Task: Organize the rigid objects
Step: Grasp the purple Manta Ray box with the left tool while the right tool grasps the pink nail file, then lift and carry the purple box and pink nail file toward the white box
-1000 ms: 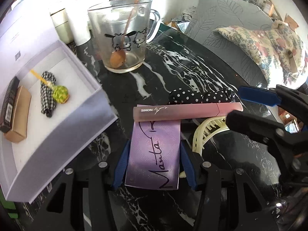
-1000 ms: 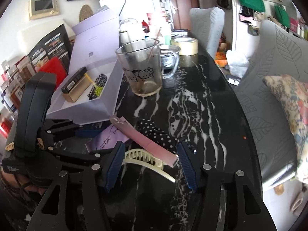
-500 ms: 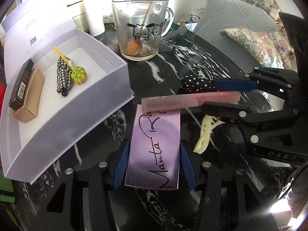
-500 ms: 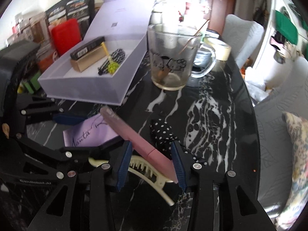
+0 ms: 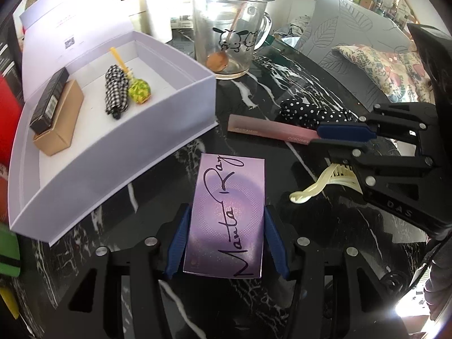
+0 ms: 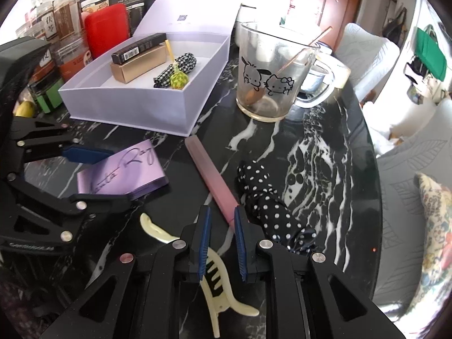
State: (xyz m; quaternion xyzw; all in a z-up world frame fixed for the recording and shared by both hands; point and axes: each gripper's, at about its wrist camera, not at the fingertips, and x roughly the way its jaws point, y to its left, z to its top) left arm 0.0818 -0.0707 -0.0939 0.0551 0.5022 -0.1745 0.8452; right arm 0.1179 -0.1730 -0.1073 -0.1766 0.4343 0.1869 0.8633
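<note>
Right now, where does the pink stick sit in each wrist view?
Left wrist: pink stick lies right of centre, pointing at the box, its right end in the right hand-held gripper.
Right wrist: centre, running up from the jaws.
Shared landmark: glass mug.

glass mug [image 5: 230, 35] with spoon [image 5: 226, 45] | floral cushion [image 5: 389, 70] | grey chair [image 6: 364, 56] | possibly tape roll [image 6: 340, 75]

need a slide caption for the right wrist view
Right tool shut on the pink tube over a cream hair clip, left tool holding the purple card beside the white box.
</note>
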